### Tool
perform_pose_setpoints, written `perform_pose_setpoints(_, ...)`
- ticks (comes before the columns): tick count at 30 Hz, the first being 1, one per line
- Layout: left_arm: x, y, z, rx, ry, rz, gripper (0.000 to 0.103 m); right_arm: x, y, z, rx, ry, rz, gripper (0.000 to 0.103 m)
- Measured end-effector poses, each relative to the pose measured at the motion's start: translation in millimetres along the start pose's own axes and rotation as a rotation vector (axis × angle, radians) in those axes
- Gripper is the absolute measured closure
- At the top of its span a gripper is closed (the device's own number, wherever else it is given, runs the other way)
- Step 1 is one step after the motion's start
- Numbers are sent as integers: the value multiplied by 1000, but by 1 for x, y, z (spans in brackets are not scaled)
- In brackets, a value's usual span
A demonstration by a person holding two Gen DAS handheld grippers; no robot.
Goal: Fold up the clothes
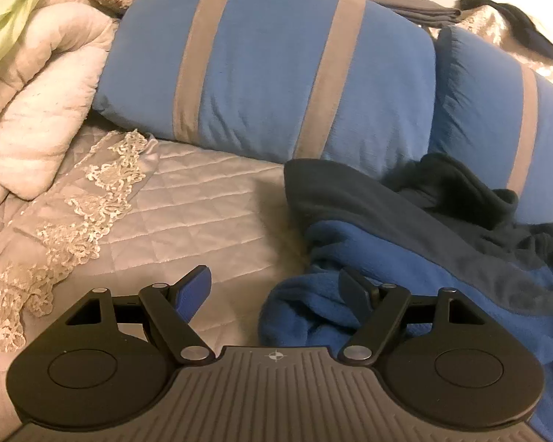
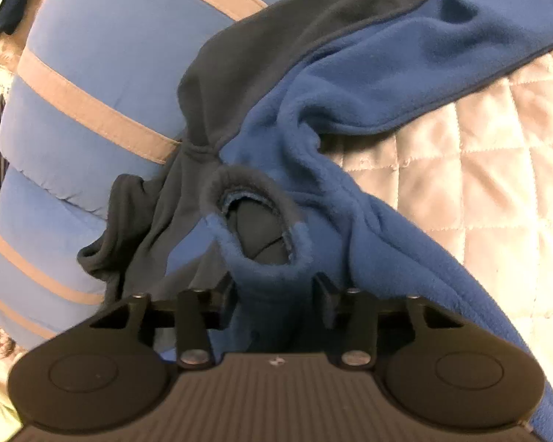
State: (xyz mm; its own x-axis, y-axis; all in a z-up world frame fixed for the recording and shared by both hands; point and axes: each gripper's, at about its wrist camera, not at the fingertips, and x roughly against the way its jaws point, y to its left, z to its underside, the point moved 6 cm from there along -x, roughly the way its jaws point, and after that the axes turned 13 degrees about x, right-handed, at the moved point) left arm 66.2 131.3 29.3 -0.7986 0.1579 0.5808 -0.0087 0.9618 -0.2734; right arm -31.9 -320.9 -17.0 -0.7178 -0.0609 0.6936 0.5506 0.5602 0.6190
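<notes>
- Quilted bedspread (image 1: 188, 217) in pale grey covers the bed you're working on, and the fleece top (image 1: 405, 258) lies crumpled on it at the right, its far side pushed up against the striped pillows (image 1: 269, 70).
- Expect that blue-and-charcoal fleece to be soft, light and floppy; it looks likely to sag and drag rather than hold any shape, though the nap should give your pads decent grip.
- Your right gripper (image 2: 272, 294) has its jaws spread around a tube of blue fleece ending in a cuff opening (image 2: 254, 221), probably a sleeve; whether the pads actually pinch it I cannot tell.
- Your left gripper (image 1: 276, 291) is spread wide and holds nothing; its right finger sits at the near left edge of the fleece, its left finger over bare quilt.
- Take hold at seams, cuff or hem, where doubled fabric looks firmest.
- Lace trim (image 1: 92, 199) and a cream comforter (image 1: 37, 118) lie at the far left, well apart from the garment.
</notes>
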Motion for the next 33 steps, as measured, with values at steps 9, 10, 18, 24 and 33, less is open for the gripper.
perform_pose_setpoints(9,21,3,-13,-246,-52,53,27,4,7,-9,-60,-34,-167,81)
perform_pose_setpoints(10,21,3,-13,-310,-50,54,27,7,13,-15,-40,-42,-176,82)
perform_pose_setpoints(18,-6,-13,22,-836,35,83,35,35,76,-69,83,-130,-242,84)
perform_pose_setpoints(24,-24,-38,28,-966,14,144,47,51,117,-92,175,-169,-264,84)
perform_pose_setpoints(33,-31,-43,-2,-925,-94,42,93,76,134,-98,179,-209,-376,87)
